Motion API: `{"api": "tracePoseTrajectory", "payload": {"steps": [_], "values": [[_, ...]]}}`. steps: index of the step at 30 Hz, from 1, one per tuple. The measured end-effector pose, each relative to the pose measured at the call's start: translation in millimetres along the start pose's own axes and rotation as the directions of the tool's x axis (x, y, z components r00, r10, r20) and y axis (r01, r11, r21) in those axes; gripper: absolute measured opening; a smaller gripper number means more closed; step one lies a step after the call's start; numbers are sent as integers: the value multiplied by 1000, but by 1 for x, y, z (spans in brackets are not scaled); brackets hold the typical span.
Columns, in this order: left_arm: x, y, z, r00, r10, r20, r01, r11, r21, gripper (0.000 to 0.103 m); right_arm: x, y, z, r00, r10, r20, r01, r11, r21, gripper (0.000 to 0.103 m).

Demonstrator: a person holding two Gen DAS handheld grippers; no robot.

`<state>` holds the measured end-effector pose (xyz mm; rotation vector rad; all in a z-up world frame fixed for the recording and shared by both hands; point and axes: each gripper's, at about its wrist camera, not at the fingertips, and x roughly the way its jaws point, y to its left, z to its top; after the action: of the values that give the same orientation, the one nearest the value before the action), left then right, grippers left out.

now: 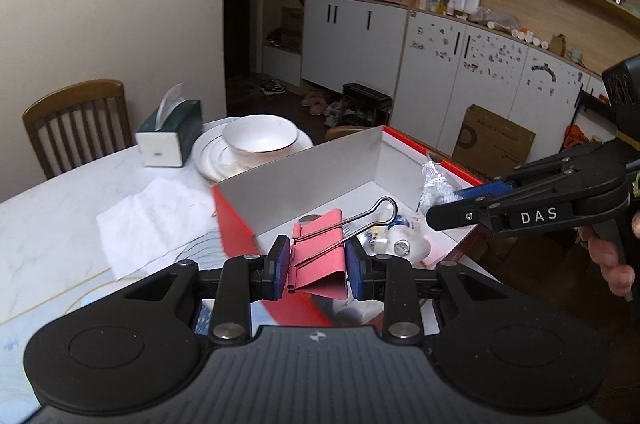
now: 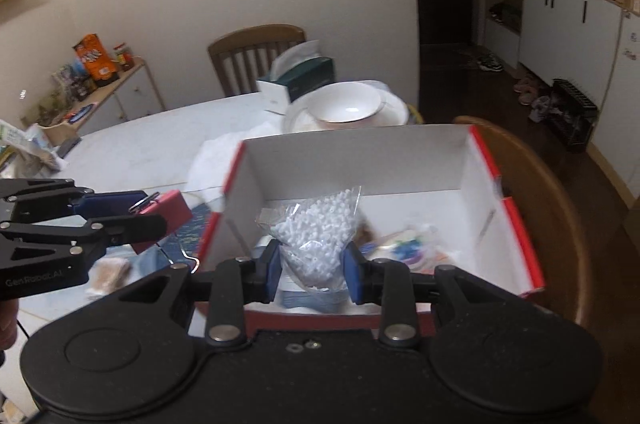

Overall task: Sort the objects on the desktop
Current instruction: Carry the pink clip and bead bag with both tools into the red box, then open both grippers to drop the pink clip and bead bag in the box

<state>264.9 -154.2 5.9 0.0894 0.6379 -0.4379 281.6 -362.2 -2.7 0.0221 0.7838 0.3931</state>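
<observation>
My left gripper [image 1: 318,266] is shut on a large pink binder clip [image 1: 320,256] with wire handles, held over the near left corner of a red box with a white inside [image 1: 304,180]. My right gripper [image 2: 312,270] is shut on a clear bag of white beads [image 2: 320,228], held above the same box [image 2: 420,160]. Small items, among them a white figurine [image 1: 404,246], lie on the box floor. In the right wrist view the left gripper [image 2: 120,220] shows at the left with the pink clip [image 2: 168,214]. The right gripper [image 1: 460,212] reaches in from the right in the left wrist view.
On the marble table [image 1: 60,192] stand a white bowl on stacked plates [image 1: 260,136], a green tissue box [image 1: 172,136] and a white cloth [image 1: 152,220]. Wooden chairs [image 1: 76,124] stand around it. A small wrapped item [image 2: 110,274] lies left of the box.
</observation>
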Motion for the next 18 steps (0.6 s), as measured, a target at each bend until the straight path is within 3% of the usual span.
{"api": "tracePoseTrajectory", "payload": {"steps": [18], "values": [[83, -40, 16, 995, -10, -95, 23, 989, 144, 28, 71, -52, 26, 994, -72, -81, 69, 997, -34, 31]]}}
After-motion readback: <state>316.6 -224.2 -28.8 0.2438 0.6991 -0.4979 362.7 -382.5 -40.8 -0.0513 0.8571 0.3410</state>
